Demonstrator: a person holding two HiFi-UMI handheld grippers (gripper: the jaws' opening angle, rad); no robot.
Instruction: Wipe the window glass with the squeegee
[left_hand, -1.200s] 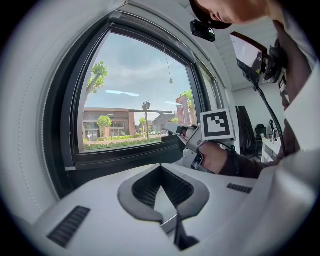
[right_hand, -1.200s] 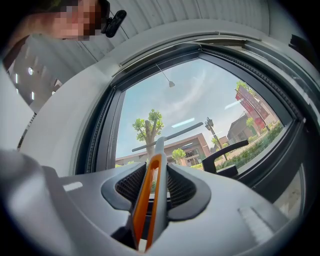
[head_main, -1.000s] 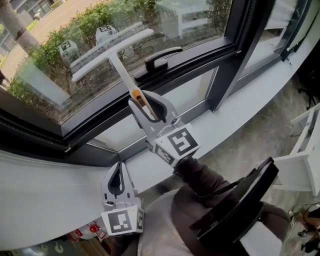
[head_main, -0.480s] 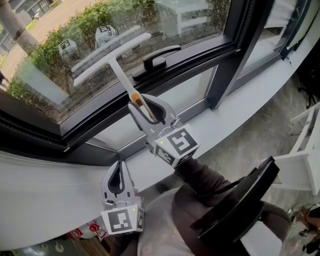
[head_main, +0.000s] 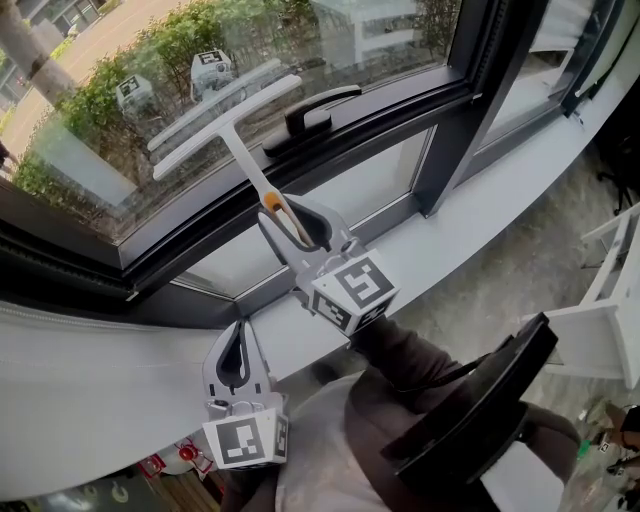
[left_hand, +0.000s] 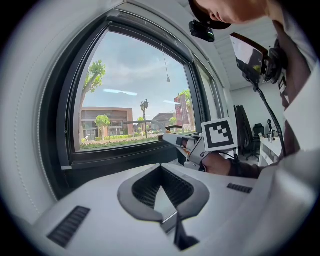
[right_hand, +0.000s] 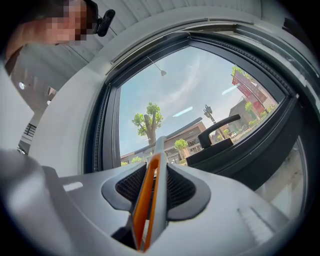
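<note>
Where squeegee (head_main: 226, 124) nears window glass (head_main: 400, 30), contact unclear

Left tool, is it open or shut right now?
Shut and empty. In the left gripper view the left tool has its tips meeting, with nothing between them.

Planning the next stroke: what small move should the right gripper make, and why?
Probably push the squeegee up the window glass: the right gripper grips its handle, and its blade lies low on the pane, close to the window handle.
</note>
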